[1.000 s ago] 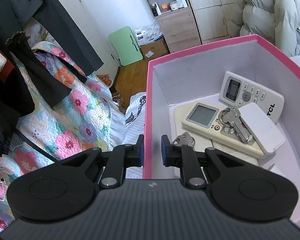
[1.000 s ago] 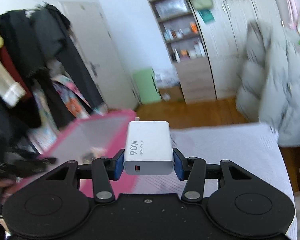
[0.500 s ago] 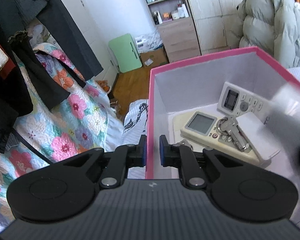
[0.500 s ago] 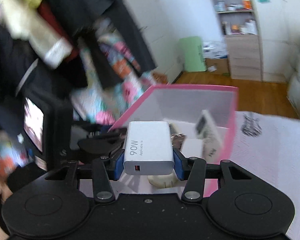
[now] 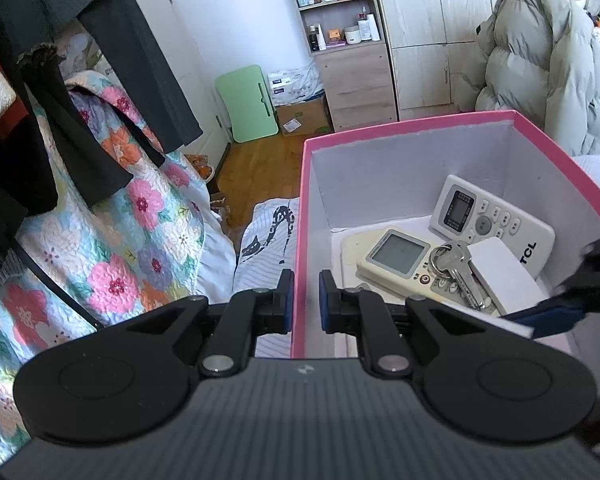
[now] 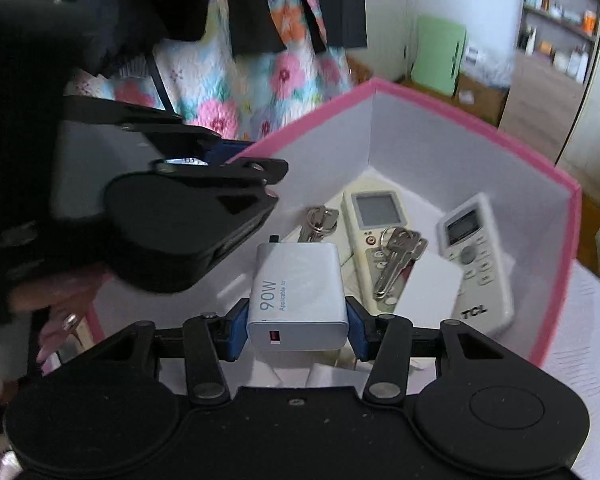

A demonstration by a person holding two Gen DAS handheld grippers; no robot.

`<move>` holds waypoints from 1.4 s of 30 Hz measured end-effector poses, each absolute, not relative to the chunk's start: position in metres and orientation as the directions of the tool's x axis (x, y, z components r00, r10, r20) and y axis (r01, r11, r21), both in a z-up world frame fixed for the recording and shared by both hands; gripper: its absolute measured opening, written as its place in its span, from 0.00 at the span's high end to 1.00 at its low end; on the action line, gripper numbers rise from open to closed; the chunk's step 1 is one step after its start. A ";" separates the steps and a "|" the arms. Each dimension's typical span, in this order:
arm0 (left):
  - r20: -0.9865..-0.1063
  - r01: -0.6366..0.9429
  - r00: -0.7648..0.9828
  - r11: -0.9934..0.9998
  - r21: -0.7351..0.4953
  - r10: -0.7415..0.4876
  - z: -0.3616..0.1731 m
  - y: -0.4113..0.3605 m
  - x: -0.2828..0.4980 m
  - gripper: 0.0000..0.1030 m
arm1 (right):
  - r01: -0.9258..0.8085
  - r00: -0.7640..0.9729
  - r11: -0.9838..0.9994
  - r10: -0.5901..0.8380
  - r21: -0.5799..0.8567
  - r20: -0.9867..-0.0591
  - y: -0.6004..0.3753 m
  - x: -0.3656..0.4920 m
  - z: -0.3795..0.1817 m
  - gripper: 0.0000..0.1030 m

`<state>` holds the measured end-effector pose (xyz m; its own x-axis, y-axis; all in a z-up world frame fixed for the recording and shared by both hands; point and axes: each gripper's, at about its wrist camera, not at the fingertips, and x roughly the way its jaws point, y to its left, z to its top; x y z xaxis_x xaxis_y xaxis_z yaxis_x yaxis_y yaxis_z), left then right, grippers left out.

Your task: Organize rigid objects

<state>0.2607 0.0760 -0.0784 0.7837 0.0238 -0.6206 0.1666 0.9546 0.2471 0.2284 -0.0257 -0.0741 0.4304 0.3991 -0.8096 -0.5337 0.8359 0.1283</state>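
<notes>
A pink box [image 5: 412,126] with white inner walls holds two white remotes [image 5: 492,222] [image 5: 400,256], keys [image 5: 458,270] and a white card [image 5: 504,276]. My left gripper [image 5: 303,306] is shut on the box's left wall, one finger on each side. My right gripper [image 6: 297,330] is shut on a white 90W charger [image 6: 298,294] and holds it above the box's inside [image 6: 440,148], over the near left part. In the right wrist view the remotes [image 6: 478,256] [image 6: 376,220] and keys [image 6: 396,260] lie beyond the charger. The left gripper [image 6: 220,160] shows at the box's left edge.
A floral quilt [image 5: 112,236] and dark hanging clothes [image 5: 40,92] are on the left. A green folding table [image 5: 250,104], a shelf unit [image 5: 348,48] and a grey puffer coat [image 5: 548,64] stand behind the box. White bedding [image 6: 580,360] lies to the box's right.
My right gripper has swung left with the charger and come over the open box. My left gripper keeps its hold on the box wall.
</notes>
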 end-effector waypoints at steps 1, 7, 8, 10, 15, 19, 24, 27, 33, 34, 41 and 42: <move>-0.622 0.166 0.783 0.956 0.243 0.022 -0.078 0.076 0.261 0.89 | -0.532 0.417 0.838 0.385 0.122 -0.823 -0.023 0.235 -0.078 0.48; -0.619 0.170 0.785 0.951 0.258 0.028 -0.078 0.075 0.261 0.89 | -0.503 0.391 0.860 0.314 0.086 -0.865 -0.025 0.247 -0.084 0.47; -0.619 0.170 0.785 0.951 0.257 0.027 -0.078 0.075 0.261 0.89 | -0.530 0.400 0.846 0.310 0.058 -0.863 -0.021 0.242 -0.083 0.48; -0.621 0.171 0.783 0.950 0.262 0.030 -0.078 0.075 0.262 0.88 | -0.537 0.449 0.844 0.277 -0.009 -0.850 -0.015 0.236 -0.079 0.42; -0.625 0.173 0.780 0.946 0.275 0.039 -0.078 0.073 0.262 0.88 | -0.481 0.634 0.863 0.223 -0.152 -0.741 -0.023 0.202 -0.060 0.41; -0.625 0.175 0.780 0.946 0.272 0.036 -0.078 0.074 0.263 0.88 | -0.424 0.673 0.902 0.257 -0.076 -0.694 -0.042 0.173 -0.045 0.41; -0.624 0.172 0.780 0.944 0.282 0.044 -0.078 0.072 0.263 0.88 | -0.355 0.725 0.935 0.283 0.010 -0.628 -0.071 0.141 -0.031 0.41; -0.624 0.162 0.780 0.947 0.278 0.049 -0.078 0.073 0.264 0.88 | -0.300 0.765 0.953 0.267 0.042 -0.586 -0.088 0.128 -0.027 0.41; -0.650 0.181 0.757 0.937 0.298 0.061 -0.080 0.069 0.268 0.85 | -0.210 0.832 0.967 0.253 0.143 -0.494 -0.126 0.101 -0.016 0.40; -0.665 0.203 0.745 0.933 0.297 0.050 -0.080 0.067 0.270 0.82 | -0.209 0.838 0.966 0.257 0.152 -0.482 -0.129 0.098 -0.016 0.40; -0.687 0.205 0.727 0.948 0.242 0.018 -0.065 0.071 0.258 0.76 | -0.192 0.850 0.972 0.233 0.134 -0.473 -0.135 0.083 -0.024 0.39; -0.683 0.197 0.731 0.955 0.221 0.007 -0.059 0.073 0.252 0.75 | -0.187 0.852 0.973 0.229 0.134 -0.470 -0.136 0.081 -0.024 0.39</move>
